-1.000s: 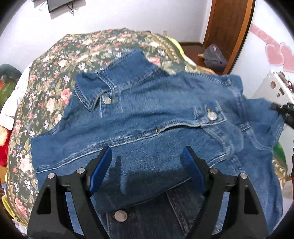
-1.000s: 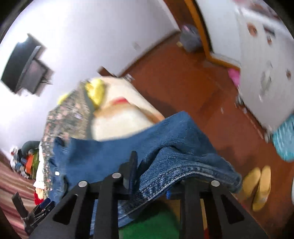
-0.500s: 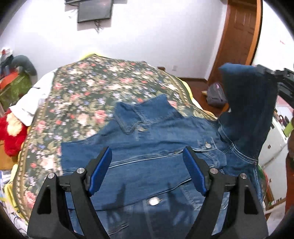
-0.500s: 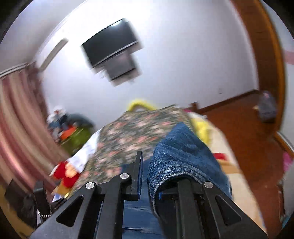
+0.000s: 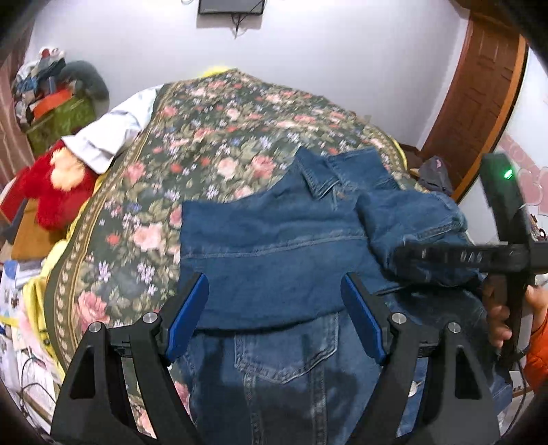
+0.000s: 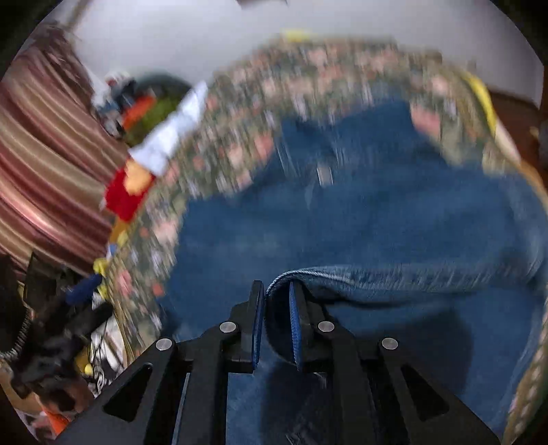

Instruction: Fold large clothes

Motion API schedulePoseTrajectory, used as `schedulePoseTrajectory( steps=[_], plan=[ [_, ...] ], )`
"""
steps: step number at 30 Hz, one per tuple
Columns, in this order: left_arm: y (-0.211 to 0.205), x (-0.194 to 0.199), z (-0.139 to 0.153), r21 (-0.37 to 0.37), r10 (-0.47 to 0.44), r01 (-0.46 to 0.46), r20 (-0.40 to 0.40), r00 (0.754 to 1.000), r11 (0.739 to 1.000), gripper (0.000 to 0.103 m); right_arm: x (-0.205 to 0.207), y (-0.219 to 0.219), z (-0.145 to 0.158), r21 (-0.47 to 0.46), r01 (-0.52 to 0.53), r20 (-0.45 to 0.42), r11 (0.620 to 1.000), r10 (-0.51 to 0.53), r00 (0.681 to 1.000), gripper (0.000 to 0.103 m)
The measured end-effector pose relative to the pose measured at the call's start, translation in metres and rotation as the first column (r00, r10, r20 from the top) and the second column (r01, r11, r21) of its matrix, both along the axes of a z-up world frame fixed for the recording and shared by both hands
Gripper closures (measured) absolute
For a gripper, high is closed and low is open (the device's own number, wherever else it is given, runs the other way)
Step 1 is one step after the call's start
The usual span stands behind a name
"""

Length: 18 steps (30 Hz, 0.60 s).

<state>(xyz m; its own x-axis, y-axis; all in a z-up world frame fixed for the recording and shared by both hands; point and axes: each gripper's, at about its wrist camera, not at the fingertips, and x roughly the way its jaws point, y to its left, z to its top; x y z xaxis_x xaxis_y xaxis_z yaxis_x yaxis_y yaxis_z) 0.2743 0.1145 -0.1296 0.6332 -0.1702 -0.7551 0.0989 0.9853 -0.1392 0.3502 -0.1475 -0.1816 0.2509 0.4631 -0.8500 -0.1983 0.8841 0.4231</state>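
Observation:
A blue denim jacket (image 5: 274, 253) lies on the floral bedspread (image 5: 212, 143), collar toward the far side, its left sleeve folded across the chest. My left gripper (image 5: 274, 308) is open and empty, hovering just above the jacket's middle. My right gripper (image 6: 275, 301) is shut on the cuff edge of the right denim sleeve (image 6: 394, 277) and holds it over the jacket body. In the left wrist view the right gripper (image 5: 400, 255) reaches in from the right with the bunched sleeve (image 5: 411, 219) draped over it. The right wrist view is motion-blurred.
A red plush toy (image 5: 58, 191) and a white pillow (image 5: 109, 133) lie at the bed's left edge. A pile of clutter (image 5: 51, 99) stands at the far left. A wooden door (image 5: 479, 89) is at the right, a wall TV (image 5: 231, 7) at the far wall.
My right gripper has swung the sleeve up from off the bed's right side and brought it leftward over the jacket. My left gripper has pulled back, still open.

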Motion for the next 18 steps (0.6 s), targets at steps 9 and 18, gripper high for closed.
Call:
schedulePoseTrajectory(
  steps=[9, 18],
  plan=[
    [-0.028, 0.003, 0.001, 0.01, -0.052, 0.052, -0.004, 0.999, 0.999, 0.024, -0.014, -0.035, -0.004, 0.107, 0.006, -0.18, 0.994, 0.013, 0.984, 0.092],
    [-0.101, 0.022, 0.027, 0.069, -0.212, 0.209, 0.036, 0.977, 0.975, 0.024, -0.056, -0.113, 0.066, -0.074, 0.107, 0.138, 0.991, -0.096, 0.986, 0.092]
  ],
)
